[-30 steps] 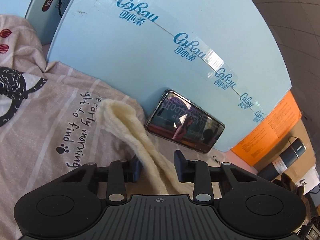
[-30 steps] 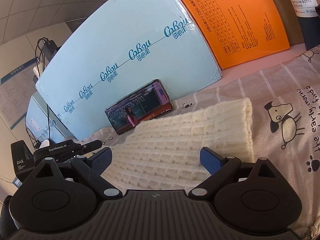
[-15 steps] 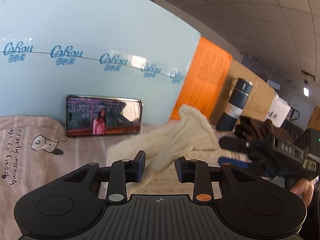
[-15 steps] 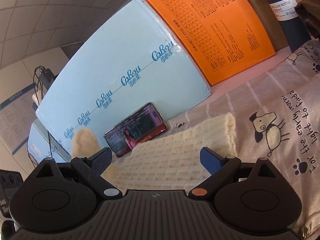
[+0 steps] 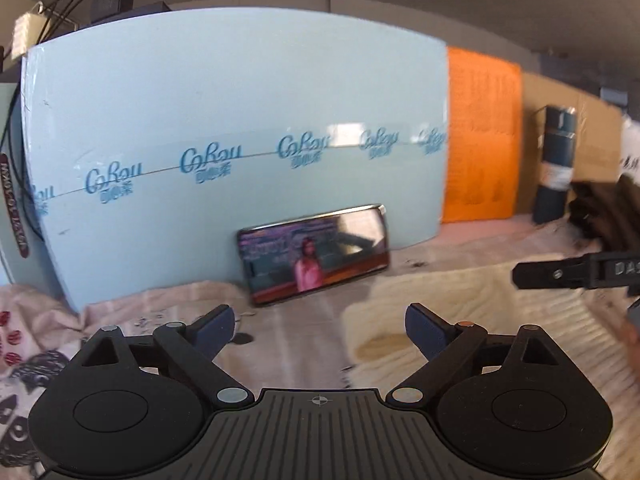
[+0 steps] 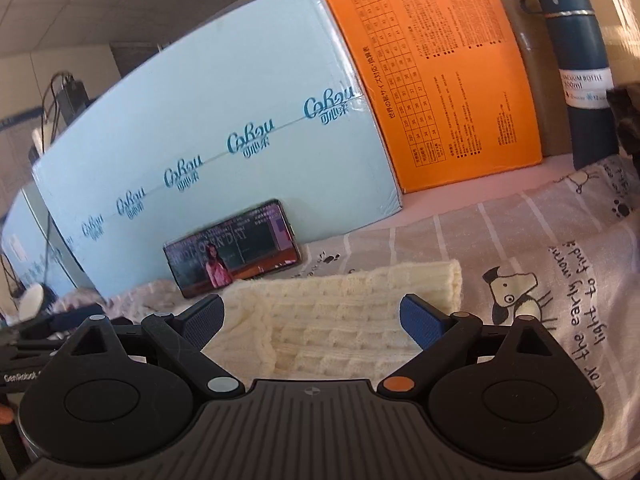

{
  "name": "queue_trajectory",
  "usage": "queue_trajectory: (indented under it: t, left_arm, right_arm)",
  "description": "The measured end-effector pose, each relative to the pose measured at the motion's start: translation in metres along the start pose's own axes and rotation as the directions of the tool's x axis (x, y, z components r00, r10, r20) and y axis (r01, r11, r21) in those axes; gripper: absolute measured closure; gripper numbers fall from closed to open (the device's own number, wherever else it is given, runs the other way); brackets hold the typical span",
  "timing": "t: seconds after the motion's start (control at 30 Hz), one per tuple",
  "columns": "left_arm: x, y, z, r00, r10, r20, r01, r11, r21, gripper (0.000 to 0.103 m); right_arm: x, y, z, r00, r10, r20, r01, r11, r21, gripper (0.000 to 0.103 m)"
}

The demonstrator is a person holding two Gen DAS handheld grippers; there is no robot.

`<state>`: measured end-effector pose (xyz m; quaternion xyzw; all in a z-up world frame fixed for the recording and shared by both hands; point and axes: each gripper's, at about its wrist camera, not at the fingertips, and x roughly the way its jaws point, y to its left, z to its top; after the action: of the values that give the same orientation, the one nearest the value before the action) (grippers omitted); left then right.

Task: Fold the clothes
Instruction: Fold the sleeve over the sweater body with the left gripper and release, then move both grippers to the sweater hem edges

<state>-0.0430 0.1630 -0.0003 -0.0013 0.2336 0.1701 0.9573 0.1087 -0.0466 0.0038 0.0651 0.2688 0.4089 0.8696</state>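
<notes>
Sweater [image 6: 340,320] lying flat, long axis left-right, cuff end pointing right.

Both grippers point forward, level and low: the left gripper [image 5: 318,326] with jaws spread wide, apparently holding nothing, the right gripper [image 6: 311,318] likewise wide open and empty.

**Blurred, cropped and covered**

The left wrist view is motion-smeared: the print on the flat orange cardboard box [image 5: 482,136] and the label of the dark blue cylindrical vacuum bottle [image 5: 554,164] cannot be read. At 3 o'clock, the right hand-held gripper [image 5: 576,271] is cut by the edge, its fingers unseen. In the right wrist view the cream cable-knit sweater [image 6: 344,320] disappears at 6 o'clock behind the gripper body.
</notes>
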Motion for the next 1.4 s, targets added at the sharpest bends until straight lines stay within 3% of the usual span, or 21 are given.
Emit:
queue_trajectory:
  t: [0.2, 0.37, 0.47, 0.57, 0.67, 0.73, 0.87, 1.0, 1.1, 1.23, 1.3, 1.37, 1.4]
  left_arm:
    - [0.021, -0.003, -0.013, 0.994, -0.032, -0.1, 0.034, 0.999, 0.024, 0.008]
    - [0.014, -0.004, -0.014, 0.996, -0.029, -0.083, 0.031, 0.999, 0.02, 0.007]
    - [-0.001, -0.003, -0.009, 0.999, -0.036, -0.021, 0.037, 0.999, 0.016, 0.007]
    - [-0.037, -0.004, 0.0, 0.988, -0.103, 0.113, 0.097, 0.993, 0.061, 0.007]
    - [-0.085, -0.004, -0.005, 0.943, -0.181, 0.279, 0.136, 0.975, 0.175, 0.004]
    - [-0.114, -0.002, -0.014, 0.917, -0.227, 0.329, 0.143, 0.955, 0.259, 0.001]
    - [-0.156, -0.005, -0.038, 0.925, -0.253, 0.282, 0.13, 0.911, 0.391, 0.001]
    - [-0.184, -0.008, -0.062, 0.936, -0.315, 0.157, 0.217, 0.869, 0.445, 0.001]
    - [-0.192, -0.015, -0.075, 0.921, -0.386, 0.06, 0.317, 0.829, 0.461, 0.001]
    - [-0.201, -0.025, -0.092, 0.885, -0.46, -0.069, 0.435, 0.765, 0.474, 0.001]
    - [-0.199, -0.036, -0.101, 0.892, -0.437, -0.115, 0.429, 0.74, 0.519, 0.001]
    - [-0.195, -0.046, -0.111, 0.914, -0.382, -0.134, 0.386, 0.726, 0.569, 0.001]
    - [-0.194, -0.048, -0.113, 0.921, -0.369, -0.127, 0.371, 0.727, 0.577, 0.001]
  right_arm:
    - [0.024, 0.019, -0.007, 0.989, -0.115, -0.093, 0.095, 0.976, -0.197, 0.008]
    - [0.023, 0.019, -0.012, 0.988, -0.123, -0.09, 0.1, 0.969, -0.226, 0.007]
    - [0.009, 0.011, -0.01, 0.996, -0.076, -0.044, 0.068, 0.985, -0.16, 0.007]
    - [-0.017, 0.007, -0.006, 1.0, 0.001, 0.005, -0.001, 0.987, -0.162, 0.007]
    - [-0.048, 0.009, -0.004, 0.992, 0.115, 0.045, -0.102, 0.97, -0.218, 0.006]
    - [-0.071, 0.011, -0.005, 0.979, 0.197, 0.051, -0.178, 0.95, -0.257, 0.004]
    - [-0.112, 0.014, -0.014, 0.953, 0.303, 0.01, -0.283, 0.903, -0.324, 0.003]
    - [-0.142, 0.019, -0.04, 0.933, 0.347, -0.096, -0.356, 0.852, -0.385, 0.003]
    - [-0.162, 0.025, -0.062, 0.91, 0.37, -0.189, -0.415, 0.807, -0.421, 0.003]
    - [-0.178, 0.034, -0.087, 0.883, 0.368, -0.291, -0.467, 0.757, -0.457, 0.003]
    - [-0.186, 0.039, -0.1, 0.867, 0.363, -0.341, -0.493, 0.731, -0.472, 0.003]
    - [-0.194, 0.044, -0.113, 0.852, 0.351, -0.388, -0.513, 0.706, -0.488, 0.003]
    - [-0.194, 0.044, -0.118, 0.862, 0.317, -0.396, -0.493, 0.703, -0.512, 0.003]
